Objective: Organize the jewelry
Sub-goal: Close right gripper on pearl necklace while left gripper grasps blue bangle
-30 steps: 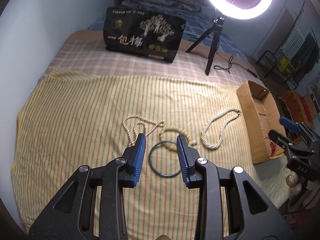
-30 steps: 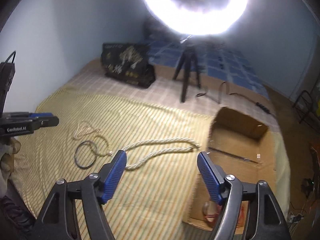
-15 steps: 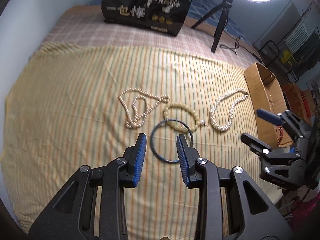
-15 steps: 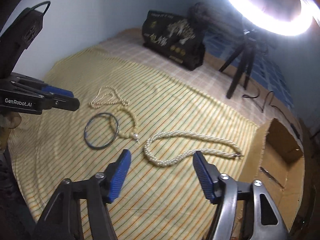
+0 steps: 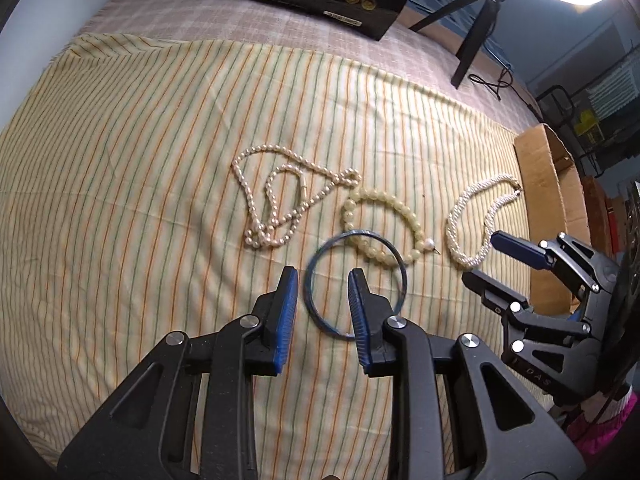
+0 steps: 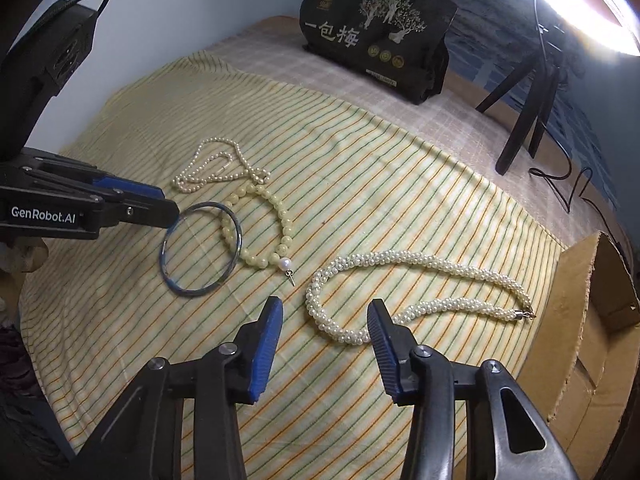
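Note:
Several pieces lie on a striped yellow cloth. My left gripper points down over the blue bangle; the bangle's left rim lies between its closing jaws, and the pads stand clear of it. A yellow bead bracelet overlaps the bangle's far rim, with a thin pearl necklace left of it. My right gripper hangs over the looped end of the thick woven pearl necklace. Its jaws are closing with that bend between them, pads apart from it.
An open cardboard box stands at the cloth's right edge. A black printed bag sits at the back. The ring light's tripod and its cable are at the back right. A wall runs along the left.
Both grippers have sunk toward the cloth. The right one swung left from the box to the thick necklace and its jaws narrowed a lot. The left jaws narrowed slightly around the bangle's rim.

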Demonstrator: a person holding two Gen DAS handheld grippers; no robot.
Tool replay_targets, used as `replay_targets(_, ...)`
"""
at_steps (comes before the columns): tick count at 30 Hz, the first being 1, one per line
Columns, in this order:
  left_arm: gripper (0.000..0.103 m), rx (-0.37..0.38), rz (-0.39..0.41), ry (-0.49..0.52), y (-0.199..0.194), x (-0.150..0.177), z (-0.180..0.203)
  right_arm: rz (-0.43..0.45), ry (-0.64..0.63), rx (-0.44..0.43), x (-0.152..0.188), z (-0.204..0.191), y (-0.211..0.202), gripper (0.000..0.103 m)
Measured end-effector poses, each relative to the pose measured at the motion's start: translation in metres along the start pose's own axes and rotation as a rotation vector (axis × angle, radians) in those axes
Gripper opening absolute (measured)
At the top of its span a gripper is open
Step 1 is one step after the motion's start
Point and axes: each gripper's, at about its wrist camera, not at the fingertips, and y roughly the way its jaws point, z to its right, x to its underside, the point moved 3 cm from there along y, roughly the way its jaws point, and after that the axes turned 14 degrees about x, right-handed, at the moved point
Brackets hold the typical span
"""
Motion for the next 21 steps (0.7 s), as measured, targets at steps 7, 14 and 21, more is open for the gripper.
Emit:
replay_targets(7,0.026,-0.016,-0.019,0.004,0.010,-0.004,-0.002,-0.020,-0.007,-0.004,-0.004,-0.002,0.012,0.041)
replay_targets(14,0.024,-0.042,-0.044,0.028,0.023,-0.005,-0.002,-0.037,-0.018,-0.004,-0.005,-0.004,0.025,0.039)
replay_targets(21,0.015,-0.063,-0.045,0.042,0.030,-0.003,-0.005,-0.044,-0.045,0.012,-0.004,-0.009,0.031,0.034)
